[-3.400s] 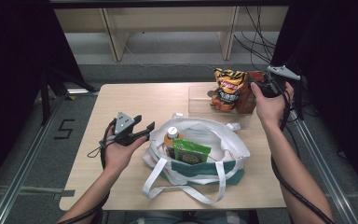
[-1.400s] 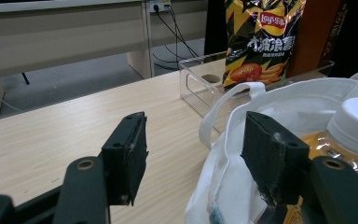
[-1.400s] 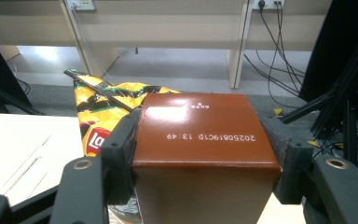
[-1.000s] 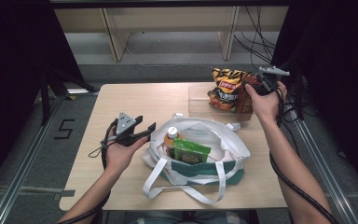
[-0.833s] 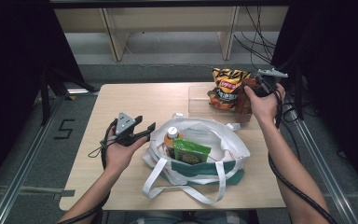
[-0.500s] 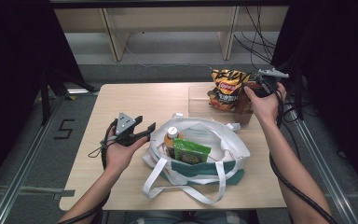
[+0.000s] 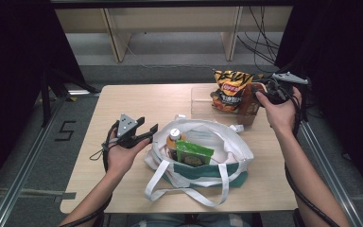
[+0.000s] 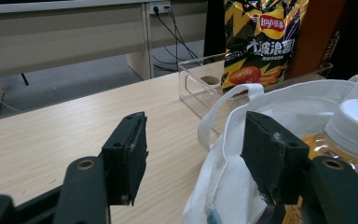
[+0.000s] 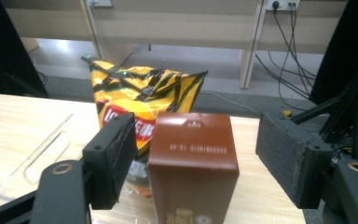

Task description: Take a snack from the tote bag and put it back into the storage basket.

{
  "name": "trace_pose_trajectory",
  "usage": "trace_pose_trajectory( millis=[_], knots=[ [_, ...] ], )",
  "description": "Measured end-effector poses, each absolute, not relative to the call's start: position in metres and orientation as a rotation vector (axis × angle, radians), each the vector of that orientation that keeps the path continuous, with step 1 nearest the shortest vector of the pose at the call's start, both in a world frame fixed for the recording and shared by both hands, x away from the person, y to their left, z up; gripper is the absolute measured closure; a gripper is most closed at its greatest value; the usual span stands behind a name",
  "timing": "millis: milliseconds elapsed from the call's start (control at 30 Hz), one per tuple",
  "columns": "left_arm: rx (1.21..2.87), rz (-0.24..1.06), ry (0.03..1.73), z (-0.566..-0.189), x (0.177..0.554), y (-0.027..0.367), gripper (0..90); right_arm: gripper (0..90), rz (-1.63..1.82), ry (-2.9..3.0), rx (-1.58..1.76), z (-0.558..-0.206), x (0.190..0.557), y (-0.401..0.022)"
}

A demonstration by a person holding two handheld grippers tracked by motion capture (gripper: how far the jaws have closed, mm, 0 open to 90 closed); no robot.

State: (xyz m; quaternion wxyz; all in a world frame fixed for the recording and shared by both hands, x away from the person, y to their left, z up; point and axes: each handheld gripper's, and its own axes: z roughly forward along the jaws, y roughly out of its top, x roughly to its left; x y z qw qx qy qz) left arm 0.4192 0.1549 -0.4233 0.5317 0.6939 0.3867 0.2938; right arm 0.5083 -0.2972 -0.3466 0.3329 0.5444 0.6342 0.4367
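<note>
The high view shows a wooden table (image 7: 123, 101) on which a white tote bag (image 7: 217, 142) is set near the front edge, with a clear tray (image 7: 201, 94) at the far right corner. In that tray a brown carton (image 7: 248, 101) is stood upright, its long axis vertical, just beside a chip bag (image 7: 228, 87).

The right gripper (image 7: 267, 91) is held just right of the carton, level with its upper part. In the right gripper view the carton (image 9: 193, 163) is seen between the jaws, which have just been opening and are now spread wide, with gaps on both sides; nothing is gripped.

The left gripper (image 7: 144, 134) is held open and empty at the tote's left rim, well apart from the carton. The carton seems to have been let go, though its foot is hidden.
</note>
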Motion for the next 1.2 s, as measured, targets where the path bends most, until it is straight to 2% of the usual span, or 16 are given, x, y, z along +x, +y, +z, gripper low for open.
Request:
trace_pose_trajectory(
  millis=[300, 600, 833, 933, 1200],
  knots=[
    [1.655, 0.704, 0.918, -0.423, 0.419, 0.155, 39.7, 34.1, 1.179, 1.687, 1.391, -0.349, 0.481, -0.299],
    [1.649, 0.705, 0.916, -0.422, 0.418, 0.154, 39.8, 43.0, 1.183, 1.76, 1.345, -0.354, 0.459, -0.297],
    [1.651, 0.707, 0.915, -0.423, 0.418, 0.154, 39.9, 55.3, 1.201, 1.814, 1.311, -0.36, 0.442, -0.292],
    [1.648, 0.707, 0.917, -0.423, 0.418, 0.155, 39.9, 64.7, 1.222, 1.862, 1.309, -0.361, 0.434, -0.288],
    [1.642, 0.694, 0.918, -0.425, 0.417, 0.156, 39.9, 65.8, 1.267, 1.942, 1.256, -0.37, 0.418, -0.274]
  ],
)
